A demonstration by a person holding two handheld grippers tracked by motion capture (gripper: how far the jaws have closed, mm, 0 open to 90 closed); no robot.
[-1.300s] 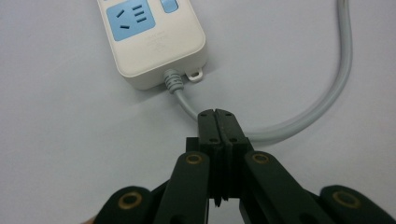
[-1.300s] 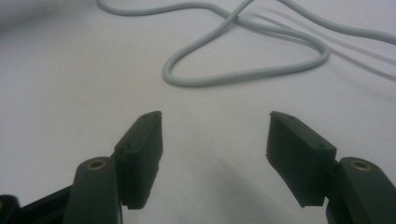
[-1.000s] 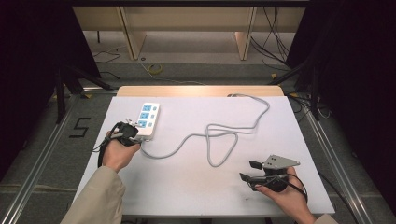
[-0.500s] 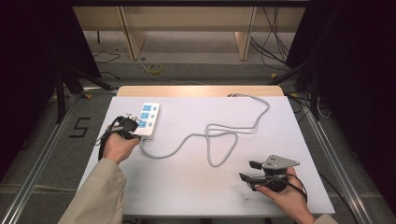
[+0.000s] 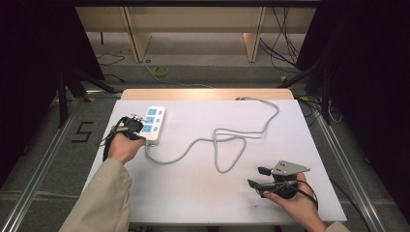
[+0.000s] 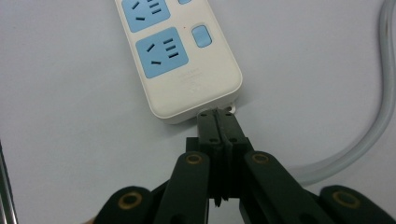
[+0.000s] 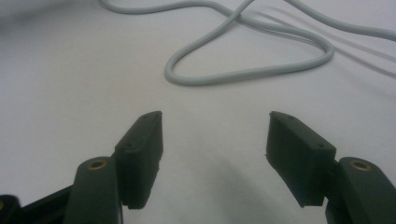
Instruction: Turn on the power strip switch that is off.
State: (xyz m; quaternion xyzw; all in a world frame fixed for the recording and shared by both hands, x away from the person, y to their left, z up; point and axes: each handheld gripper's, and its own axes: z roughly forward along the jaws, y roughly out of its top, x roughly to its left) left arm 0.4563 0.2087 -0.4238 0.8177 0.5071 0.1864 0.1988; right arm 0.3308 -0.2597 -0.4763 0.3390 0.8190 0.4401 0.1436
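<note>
The white power strip lies on the table at its far left, its rounded plastic end touching the tips of the left gripper, whose black jaws are pressed together with nothing visibly between them. Its smooth grey cord loops across the matte white top ahead of the right gripper, whose jaws stand wide apart and empty.

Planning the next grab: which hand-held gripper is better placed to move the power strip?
Left. The left hand-held gripper is shut right at the power strip end; the right hand-held gripper is open over bare table, facing the cable loop.
</note>
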